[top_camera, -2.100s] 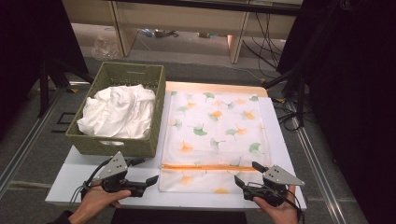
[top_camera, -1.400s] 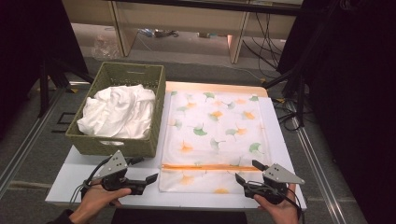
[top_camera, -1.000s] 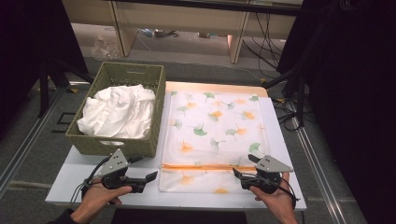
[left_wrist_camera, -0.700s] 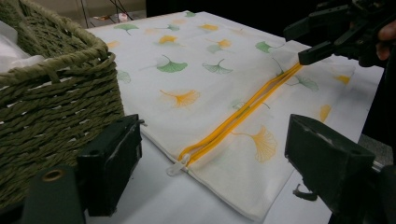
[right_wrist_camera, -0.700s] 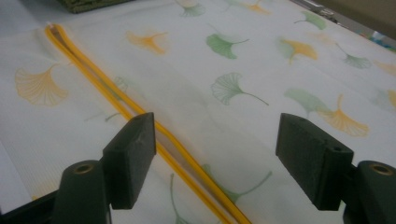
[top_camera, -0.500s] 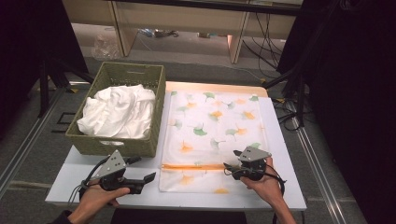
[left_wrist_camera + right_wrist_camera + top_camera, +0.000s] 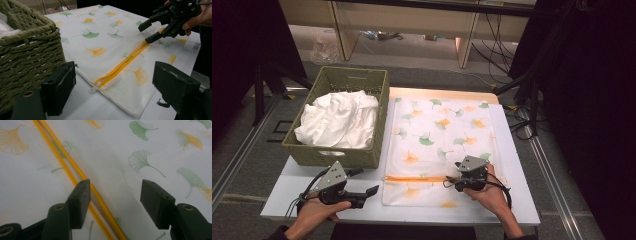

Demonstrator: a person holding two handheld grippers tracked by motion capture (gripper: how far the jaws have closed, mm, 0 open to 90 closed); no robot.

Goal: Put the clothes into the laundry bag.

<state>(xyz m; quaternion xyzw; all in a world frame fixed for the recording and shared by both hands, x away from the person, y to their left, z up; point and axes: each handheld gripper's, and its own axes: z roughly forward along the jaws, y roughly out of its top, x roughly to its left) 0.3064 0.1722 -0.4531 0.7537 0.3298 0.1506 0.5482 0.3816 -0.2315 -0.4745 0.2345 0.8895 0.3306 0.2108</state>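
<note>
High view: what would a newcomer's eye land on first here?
The pale ginkgo-print pillowcase lies flat across the middle of the white table, with an orange zipper near its front edge. To its left stands a green woven basket heaped with white cloth. The right gripper, jaws apart, sits over the zipper.

You have a white pillowcase (image 7: 439,145) printed with green and orange ginkgo leaves. Its zipper (image 7: 414,178) is orange-yellow, with a white pull (image 7: 93,88). The woven basket (image 7: 319,155) beside it is olive green and contains plain white cloth (image 7: 337,120). The table (image 7: 362,207) is white. Both grippers, left (image 7: 373,190) and right (image 7: 448,183), have black jaws and grey top plates.
</note>
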